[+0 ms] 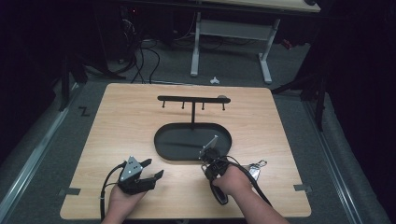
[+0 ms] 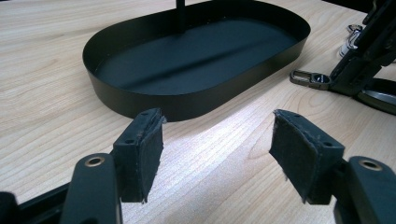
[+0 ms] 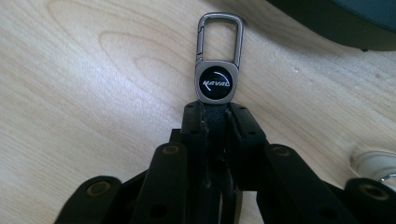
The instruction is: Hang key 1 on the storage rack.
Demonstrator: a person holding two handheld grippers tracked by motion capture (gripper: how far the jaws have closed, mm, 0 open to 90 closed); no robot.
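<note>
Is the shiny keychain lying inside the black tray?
No, the keychain lies on the wooden table beside the black tray, with the right tongs pinched on its strap.

Both forearms are bare, with no sleeves. The left gripper [image 1: 150, 169] is black, with a grey three-cornered plate [image 1: 131, 168] on top and a black cable [image 1: 103, 191] trailing from it. Its fingers carry dark fuzzy pads [image 2: 150, 154] and brass-coloured rivets. The right gripper [image 3: 217, 112] is black too, with matching rivets and a black cable.

A dim room: grey floor [image 1: 56, 135], tangled cables [image 1: 140, 60], a white-legged desk [image 1: 231, 32] behind.
</note>
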